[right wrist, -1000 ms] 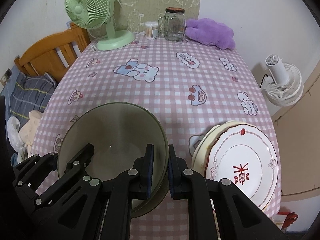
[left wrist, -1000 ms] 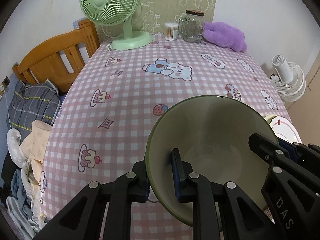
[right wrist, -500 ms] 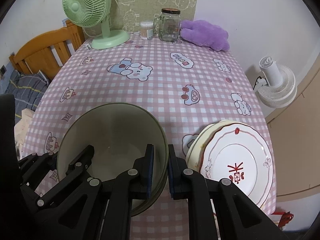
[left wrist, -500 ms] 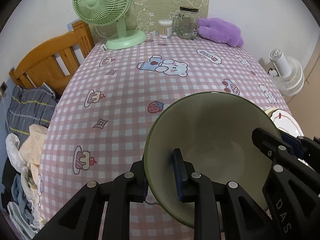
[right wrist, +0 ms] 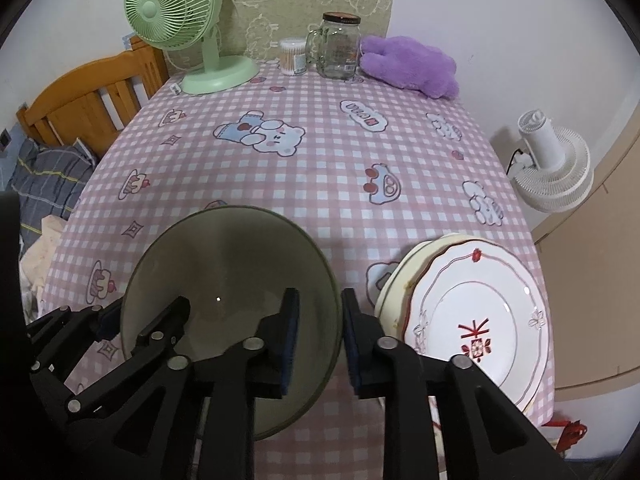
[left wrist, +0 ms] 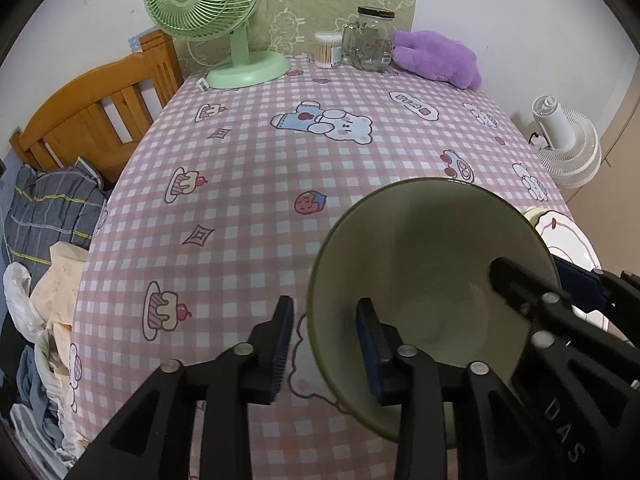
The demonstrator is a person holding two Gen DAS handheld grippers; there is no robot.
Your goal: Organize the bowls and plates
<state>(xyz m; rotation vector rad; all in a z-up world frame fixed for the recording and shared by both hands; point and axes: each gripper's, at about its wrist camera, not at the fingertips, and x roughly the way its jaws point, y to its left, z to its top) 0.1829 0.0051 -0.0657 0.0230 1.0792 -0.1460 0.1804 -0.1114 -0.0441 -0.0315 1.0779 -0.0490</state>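
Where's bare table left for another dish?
Free: the middle of the table, between the green fan, jar and purple toy at the back and the bowl in front. Crowded: near edge, bowl beside plate stack.

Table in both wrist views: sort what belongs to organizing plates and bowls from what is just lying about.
Job:
- green bowl
- stacked plates
- left gripper and right gripper, jaws opening astride the bowl's rim

Lying about:
- green fan
- glass jar
- cotton swab box
- purple plush
- white fan
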